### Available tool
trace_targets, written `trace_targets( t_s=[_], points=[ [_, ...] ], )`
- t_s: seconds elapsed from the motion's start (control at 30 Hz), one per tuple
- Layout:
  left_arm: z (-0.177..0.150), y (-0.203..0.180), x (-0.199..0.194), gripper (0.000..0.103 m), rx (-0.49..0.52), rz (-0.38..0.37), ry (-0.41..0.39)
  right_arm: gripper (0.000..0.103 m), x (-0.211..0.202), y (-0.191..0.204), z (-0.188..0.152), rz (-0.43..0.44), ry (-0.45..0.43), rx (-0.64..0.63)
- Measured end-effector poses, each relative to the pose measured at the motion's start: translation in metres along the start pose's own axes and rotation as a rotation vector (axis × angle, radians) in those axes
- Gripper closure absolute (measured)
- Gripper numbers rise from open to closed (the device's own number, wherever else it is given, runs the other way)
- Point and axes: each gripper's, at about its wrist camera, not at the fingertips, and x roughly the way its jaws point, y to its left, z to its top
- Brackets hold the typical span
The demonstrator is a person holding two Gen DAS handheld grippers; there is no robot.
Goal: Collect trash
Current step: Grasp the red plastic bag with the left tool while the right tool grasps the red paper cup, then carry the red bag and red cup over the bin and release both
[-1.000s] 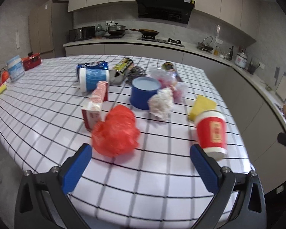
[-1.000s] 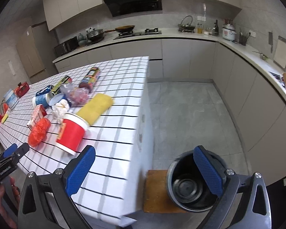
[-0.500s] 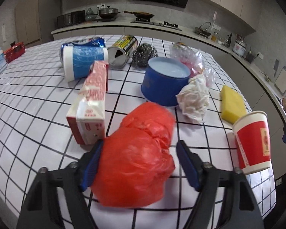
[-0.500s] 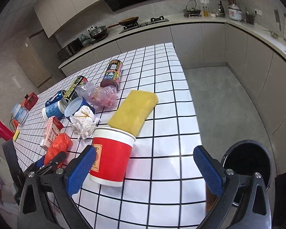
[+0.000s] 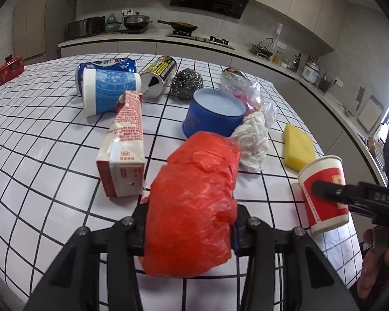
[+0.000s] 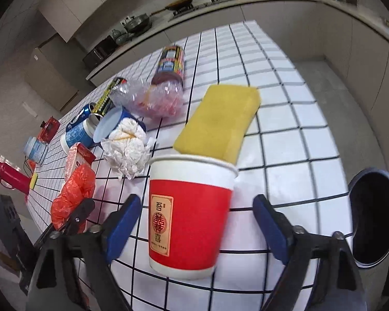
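My left gripper [image 5: 190, 223] is shut on a crumpled red plastic bag [image 5: 194, 202] at the near edge of the white grid-patterned table [image 5: 39, 160]; the bag hides the pads. It also shows in the right wrist view [image 6: 74, 197]. My right gripper [image 6: 195, 223] is open, its blue fingers on either side of an upright red paper cup [image 6: 188, 215], not touching it. The cup shows in the left wrist view [image 5: 324, 191]. A black trash bin [image 6: 373, 220] stands on the floor to the right of the table.
Behind lie a red-white carton [image 5: 124, 145], a blue tub [image 5: 215, 115], crumpled white paper [image 5: 254, 142], a yellow sponge [image 6: 217, 121], cans [image 5: 158, 76], a steel scourer [image 5: 186, 83], a clear plastic bag [image 6: 153, 98] and a blue-white cup [image 5: 109, 90].
My left gripper has closed in on the red bag and gripped it. My right gripper has moved from over the floor to the red cup, which now sits between its open fingers.
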Motion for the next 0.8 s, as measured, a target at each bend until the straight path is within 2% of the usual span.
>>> trace_targets(
  t_s=[0.1, 0.27, 0.47, 0.67, 0.8],
  points=[
    [-0.002, -0.004, 0.0, 0.057, 0.007, -0.003, 0.003, 0.041, 0.003, 0.0, -0.002, 0.016, 0.002, -0.006],
    [-0.001, -0.022, -0.002, 0.058, 0.029, -0.024, -0.007, 0.043, -0.017, -0.002, 0.0, 0.013, -0.038, -0.029],
    [0.001, -0.06, -0.007, 0.058, 0.071, -0.06, -0.024, 0.043, -0.056, -0.032, 0.001, -0.021, -0.109, -0.018],
    [-0.006, -0.115, -0.009, 0.058, 0.117, -0.09, -0.04, 0.043, -0.101, -0.091, -0.002, -0.082, -0.172, 0.014],
    [-0.015, -0.155, -0.007, 0.058, 0.126, -0.097, -0.04, 0.043, -0.122, -0.154, -0.01, -0.137, -0.165, 0.058]
  ],
)
